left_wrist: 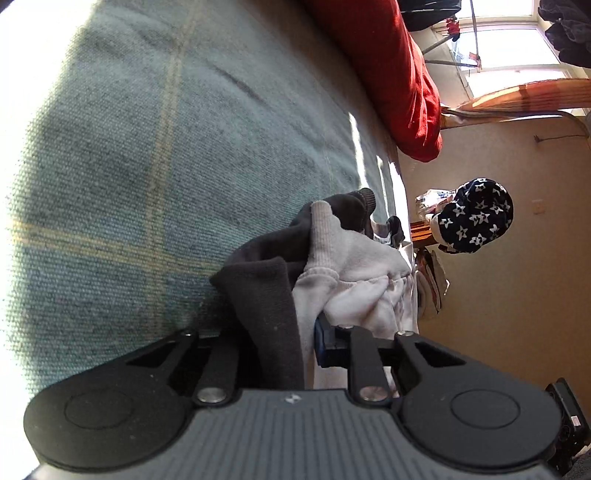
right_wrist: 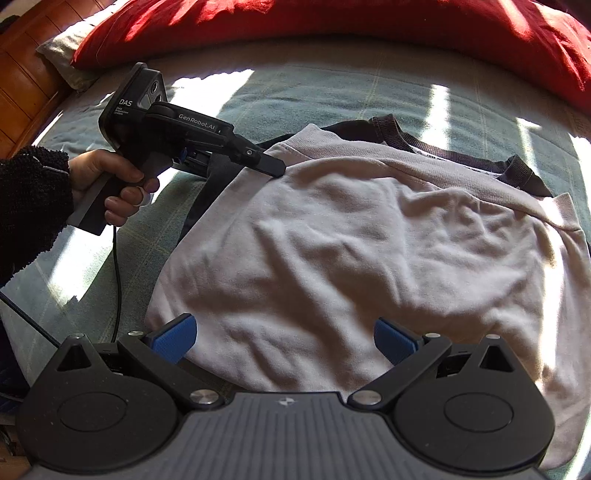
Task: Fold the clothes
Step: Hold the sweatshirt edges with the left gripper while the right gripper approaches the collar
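Left gripper [right_wrist: 275,168] clamped on far-left corner of pale sweatshirt [right_wrist: 351,236] with dark lining, right gripper [right_wrist: 284,341] spread wide, empty, above near hem, green blanket [right_wrist: 295,92] beneath

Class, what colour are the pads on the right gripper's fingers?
Blue pads, clearest in the right wrist view.

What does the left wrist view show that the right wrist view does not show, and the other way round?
Only the left wrist view: a star-patterned cloth and a window. Only the right wrist view: the hand holding the left gripper, shut on the garment's edge, and the open right gripper over it. Both: the white garment with dark trim, the green blanket, the red pillow.
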`<state>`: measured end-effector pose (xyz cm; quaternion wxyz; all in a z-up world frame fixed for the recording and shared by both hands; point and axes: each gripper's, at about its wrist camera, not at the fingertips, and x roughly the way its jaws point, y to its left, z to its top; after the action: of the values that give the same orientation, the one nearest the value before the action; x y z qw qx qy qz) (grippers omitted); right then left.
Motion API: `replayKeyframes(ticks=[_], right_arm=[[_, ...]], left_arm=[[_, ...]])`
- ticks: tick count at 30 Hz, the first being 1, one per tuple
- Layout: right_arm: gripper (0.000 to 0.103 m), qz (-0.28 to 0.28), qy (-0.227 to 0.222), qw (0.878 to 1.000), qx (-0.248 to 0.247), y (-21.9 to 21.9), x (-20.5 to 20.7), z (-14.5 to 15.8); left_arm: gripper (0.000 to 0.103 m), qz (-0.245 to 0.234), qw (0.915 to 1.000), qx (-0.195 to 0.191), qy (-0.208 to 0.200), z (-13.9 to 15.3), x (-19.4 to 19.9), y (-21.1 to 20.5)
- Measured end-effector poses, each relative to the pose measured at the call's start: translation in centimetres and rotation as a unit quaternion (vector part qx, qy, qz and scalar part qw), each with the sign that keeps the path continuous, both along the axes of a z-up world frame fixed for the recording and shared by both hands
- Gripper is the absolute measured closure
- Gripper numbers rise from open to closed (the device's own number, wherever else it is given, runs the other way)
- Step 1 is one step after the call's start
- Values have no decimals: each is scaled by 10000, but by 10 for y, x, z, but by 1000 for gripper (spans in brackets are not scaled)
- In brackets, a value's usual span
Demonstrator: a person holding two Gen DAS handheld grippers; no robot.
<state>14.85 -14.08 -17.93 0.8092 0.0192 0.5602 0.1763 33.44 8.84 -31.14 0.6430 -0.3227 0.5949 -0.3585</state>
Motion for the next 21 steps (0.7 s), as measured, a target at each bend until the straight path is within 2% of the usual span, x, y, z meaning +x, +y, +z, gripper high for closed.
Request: replayKeyframes(ticks=[7,11,13,17,20,21], right_arm=[[0,378,-212,9989,-152,20,0,0],[0,917,-718,9909,-672,47,-8,-2],[0,1444,-1057,9770,-1161,68,-17,-9],[0,2678,-1567,9294,-2001,110,-50,-30],[0,3146,-1697,9035,-2366,134,-74,-47],[3,3255,-1701,8968,-2468,140,-79,-53]], left_arm=[[92,-150,9988,370,-290,15,-5,-9],[91,-258,9977,481,-392,17,-4,-11],[90,-227,9983,439,-303,13,-2,-10],[90,-232,9984,410,-305,12,-1,-9],[90,-239,9983,412,-323,11,-2,-9],[90,-235,9983,413,-332,11,-2,-8]])
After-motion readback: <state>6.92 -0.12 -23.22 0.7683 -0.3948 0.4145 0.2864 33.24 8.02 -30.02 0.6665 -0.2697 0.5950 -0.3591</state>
